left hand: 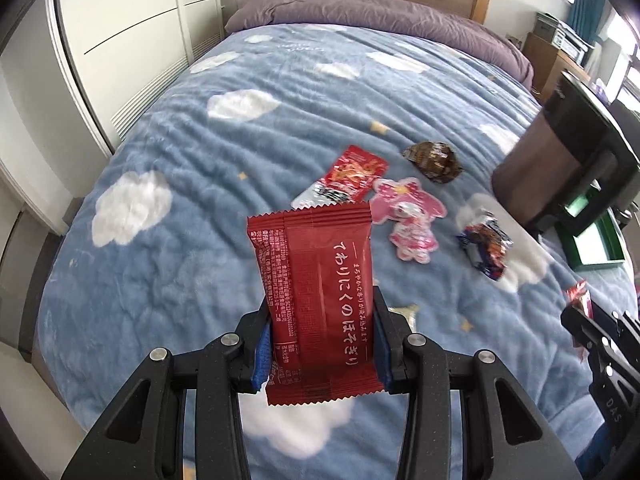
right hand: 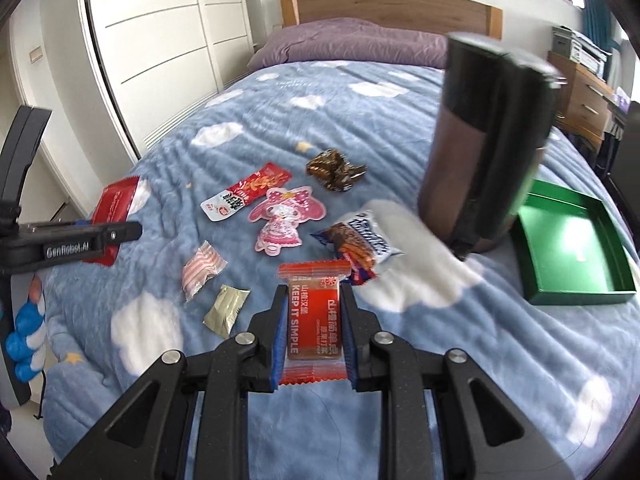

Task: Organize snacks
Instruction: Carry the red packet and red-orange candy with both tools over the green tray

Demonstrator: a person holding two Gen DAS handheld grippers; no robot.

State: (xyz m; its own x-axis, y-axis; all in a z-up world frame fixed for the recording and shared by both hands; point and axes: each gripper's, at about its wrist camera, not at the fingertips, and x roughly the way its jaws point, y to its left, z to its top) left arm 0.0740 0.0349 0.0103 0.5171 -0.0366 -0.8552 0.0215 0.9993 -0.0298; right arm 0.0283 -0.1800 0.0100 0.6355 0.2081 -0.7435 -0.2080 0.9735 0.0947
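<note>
Both tongs are loaded, and the sorting has barely begun. The left tongs [left hand: 322, 344] are clamped on a dark red packet [left hand: 316, 300] printed with white Japanese script, held upright above the bed [left hand: 160, 152]. The right tongs [right hand: 314, 336] are clamped on a smaller orange-red packet [right hand: 314, 320] reading "KEEP IT SIMPLE", also lifted clear of the blanket.

The likely destination is the green tray [right hand: 532, 236] at the right edge of the bed, just beside a tall dark cylinder [right hand: 480, 152] that stands close to it. The tray looks empty — no snack shows inside it in either view, though the cylinder hides part of its near corner.

Still lying loose on the blanket, as the right wrist view shows them:
- a red-and-white sachet [right hand: 246, 196]
- a pink character-shaped packet [right hand: 284, 216]
- a brown crinkled wrapper [right hand: 336, 170]
- a blue-and-orange wrapper [right hand: 356, 244]
- a pink striped candy [right hand: 202, 272]
- a small olive-gold sachet [right hand: 226, 310]

So 2 snacks are in hand, at least 6 remain on the bed, and none appears placed. The step in hand seems to be carrying this pair toward the tray; most of the job is left.
</note>
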